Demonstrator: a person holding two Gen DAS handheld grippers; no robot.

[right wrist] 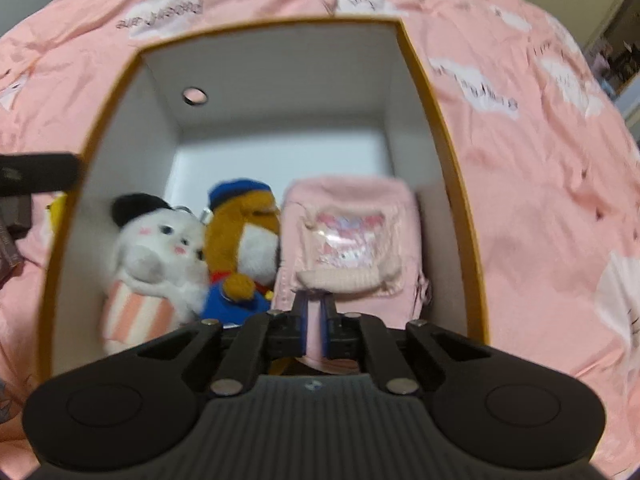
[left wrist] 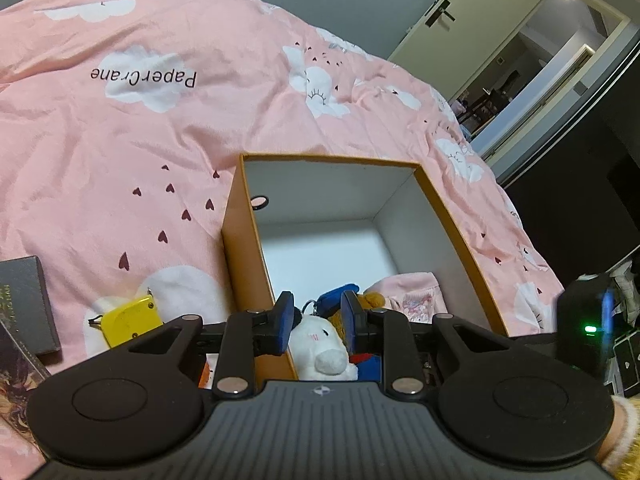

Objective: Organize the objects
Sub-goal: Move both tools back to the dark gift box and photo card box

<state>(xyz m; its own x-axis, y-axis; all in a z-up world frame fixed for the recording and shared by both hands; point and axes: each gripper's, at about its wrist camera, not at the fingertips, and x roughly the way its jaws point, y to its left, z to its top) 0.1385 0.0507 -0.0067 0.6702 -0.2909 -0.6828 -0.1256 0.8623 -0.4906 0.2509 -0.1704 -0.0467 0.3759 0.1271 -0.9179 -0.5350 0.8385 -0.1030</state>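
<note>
An orange-walled box with a white interior sits on a pink bedspread printed with clouds and hearts. Inside, at the near end, three items stand side by side: a white plush with one black ear and a striped body on the left, a brown plush in a blue cap and blue outfit in the middle, and a pink pouch with a clear window on the right, against the right wall. The right gripper points steeply down into the box with its jaws drawn nearly together and pink fabric of the pouch's near edge between the blue pads; the view is blurred. The left gripper hovers at the box's near left corner, jaws partly apart, gripping nothing. Outside the box, left of it, a yellow tape measure lies on the bedspread near a dark book.
</note>
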